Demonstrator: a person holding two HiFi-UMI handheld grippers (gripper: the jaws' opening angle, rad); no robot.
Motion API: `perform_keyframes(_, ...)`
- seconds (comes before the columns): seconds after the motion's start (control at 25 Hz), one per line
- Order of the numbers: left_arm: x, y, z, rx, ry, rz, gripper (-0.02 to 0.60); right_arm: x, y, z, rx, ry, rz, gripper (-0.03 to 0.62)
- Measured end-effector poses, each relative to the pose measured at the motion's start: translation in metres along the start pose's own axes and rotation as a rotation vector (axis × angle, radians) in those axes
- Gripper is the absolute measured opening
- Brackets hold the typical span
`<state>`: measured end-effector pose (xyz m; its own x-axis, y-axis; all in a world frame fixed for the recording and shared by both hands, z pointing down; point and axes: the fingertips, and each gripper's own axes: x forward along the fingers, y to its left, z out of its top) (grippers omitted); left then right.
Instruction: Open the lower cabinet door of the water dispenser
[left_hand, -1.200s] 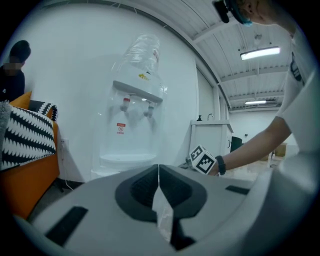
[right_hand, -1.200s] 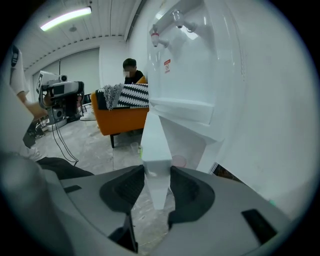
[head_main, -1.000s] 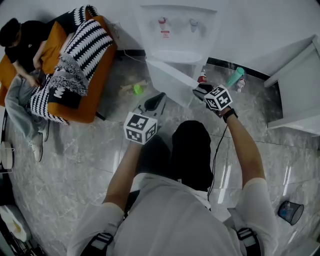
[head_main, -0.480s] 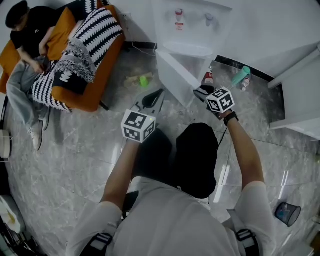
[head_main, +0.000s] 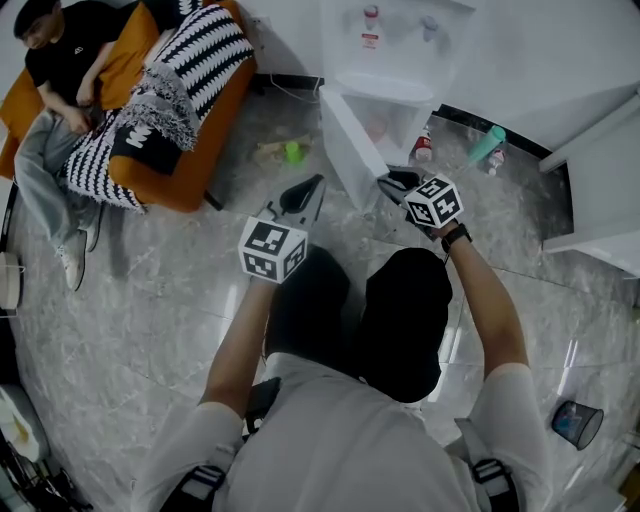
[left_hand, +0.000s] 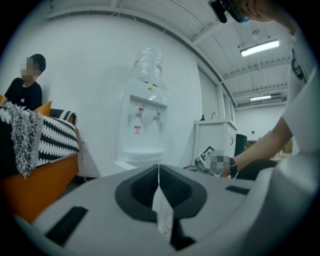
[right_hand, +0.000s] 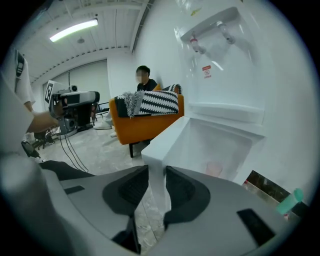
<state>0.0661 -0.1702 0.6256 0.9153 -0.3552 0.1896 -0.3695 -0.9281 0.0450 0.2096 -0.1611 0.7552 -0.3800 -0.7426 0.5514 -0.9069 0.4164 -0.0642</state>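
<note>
1. Head view: water dispenser (head_main: 392, 55) stands against the wall, top centre. Its lower cabinet door (head_main: 345, 140) is swung wide open, hinged on the picture's left, and the inside of the cabinet shows.
2. Right gripper (head_main: 392, 183) is at the door's free edge. In the right gripper view the jaws have just been closing; the white door edge sits between them, both pads against it, so they are part-way apart, clamped on the door.
3. Left gripper (head_main: 305, 195) hangs left of the door, touching nothing. Left gripper view: jaws together, only a thin slit, nothing held.
4. Orange sofa (head_main: 190, 140) with striped blanket (head_main: 175, 75) and a seated person (head_main: 55, 90) at upper left. Teal bottle (head_main: 487, 145) on the floor right of the dispenser.
</note>
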Motion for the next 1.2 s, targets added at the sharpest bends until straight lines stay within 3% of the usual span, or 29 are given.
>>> perform_keyframes(0.24, -0.015, 0.008, -0.003, -0.003, -0.002, 0.034, 0.014, 0.013, 0.024, 0.003, -0.010, -0.008, 0.060, 0.094)
perform_keyframes(1.2, -0.087, 0.064, -0.041, -0.071, 0.025, 0.214, 0.014, 0.077, 0.099, 0.041, -0.094, -0.022, 0.239, 0.067)
